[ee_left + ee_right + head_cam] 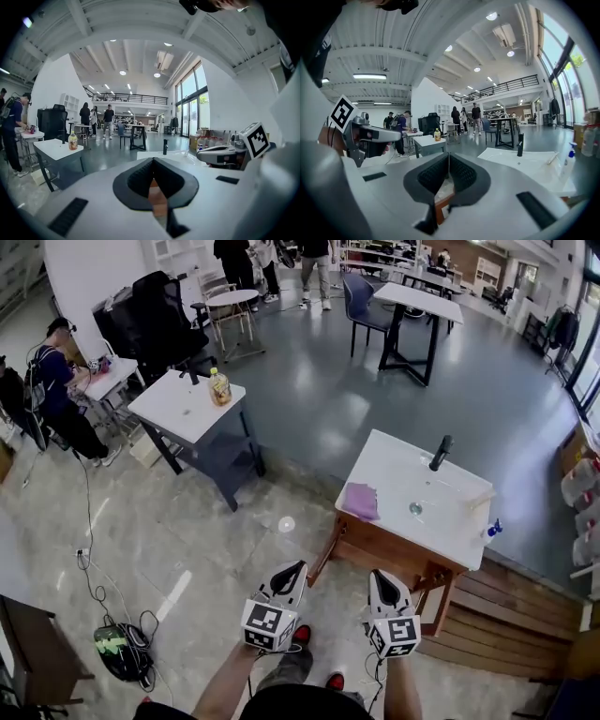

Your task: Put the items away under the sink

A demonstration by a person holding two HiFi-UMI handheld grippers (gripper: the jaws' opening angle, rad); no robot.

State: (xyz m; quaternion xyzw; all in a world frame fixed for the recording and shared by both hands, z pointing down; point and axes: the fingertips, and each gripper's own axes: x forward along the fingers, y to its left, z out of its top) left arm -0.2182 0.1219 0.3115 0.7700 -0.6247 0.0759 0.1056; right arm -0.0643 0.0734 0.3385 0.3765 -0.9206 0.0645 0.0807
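Left gripper (290, 570), right gripper (379, 576) near sink counter (403, 474); purple cloth (361, 501) on it.

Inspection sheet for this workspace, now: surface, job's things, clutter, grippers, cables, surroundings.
Surface: white sink top on a wooden frame; black faucet at the far side.
Job's things: purple cloth at the top's left edge; spray bottle at its right edge.
Clutter: pale stick near the spray bottle, too small to identify.
Grippers: left gripper and right gripper short of the sink, jaws shut, empty.
Cables: cables heaped on the floor, left.
Surroundings: white table with a drink bottle; person at left.
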